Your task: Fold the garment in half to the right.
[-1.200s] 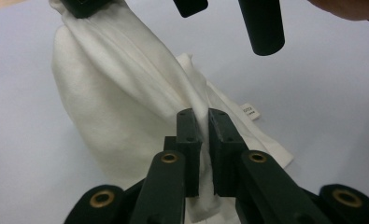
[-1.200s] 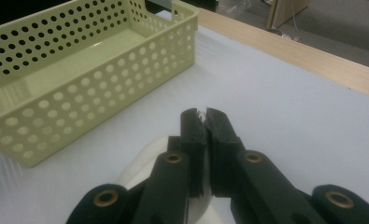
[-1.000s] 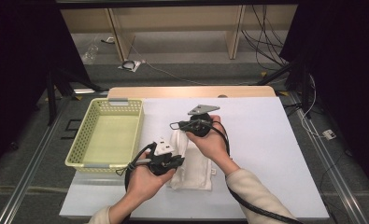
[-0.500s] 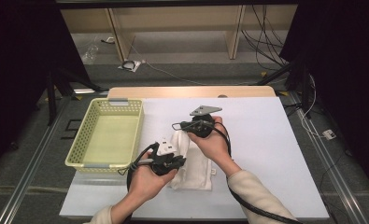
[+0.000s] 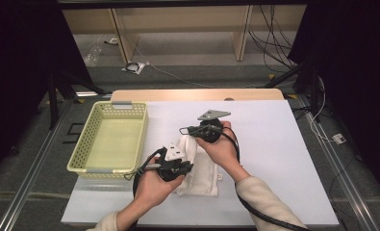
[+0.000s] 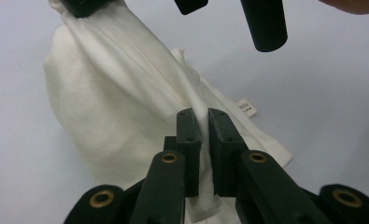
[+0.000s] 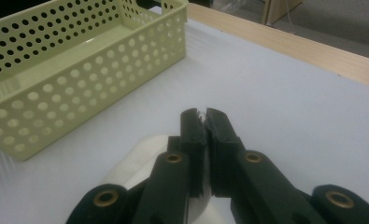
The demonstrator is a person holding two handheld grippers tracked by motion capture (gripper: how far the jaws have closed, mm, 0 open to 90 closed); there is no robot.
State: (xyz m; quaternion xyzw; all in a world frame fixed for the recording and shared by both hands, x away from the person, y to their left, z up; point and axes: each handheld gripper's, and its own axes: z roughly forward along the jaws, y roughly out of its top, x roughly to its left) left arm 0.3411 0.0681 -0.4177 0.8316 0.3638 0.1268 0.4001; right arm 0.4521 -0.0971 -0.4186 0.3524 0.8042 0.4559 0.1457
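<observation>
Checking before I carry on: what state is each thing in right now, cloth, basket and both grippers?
White cloth: partly lifted off the table, pinched at two spots.
Left gripper: shut on a fold of the cloth.
Right gripper: shut on the cloth's edge.
Yellow basket: upright, empty, apart from the cloth.

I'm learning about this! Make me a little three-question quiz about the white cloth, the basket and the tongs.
1. True or false: the white cloth lies inside the yellow basket.
2. What do the left tongs pinch? A) a fold of the cloth B) the basket rim C) a cable
3. Fill in: the basket sits to the ___ of the cloth in the high view.

Key
1. False; it lies on the table, partly lifted.
2. A; the right tongs also pinch cloth.
3. Left.
</observation>
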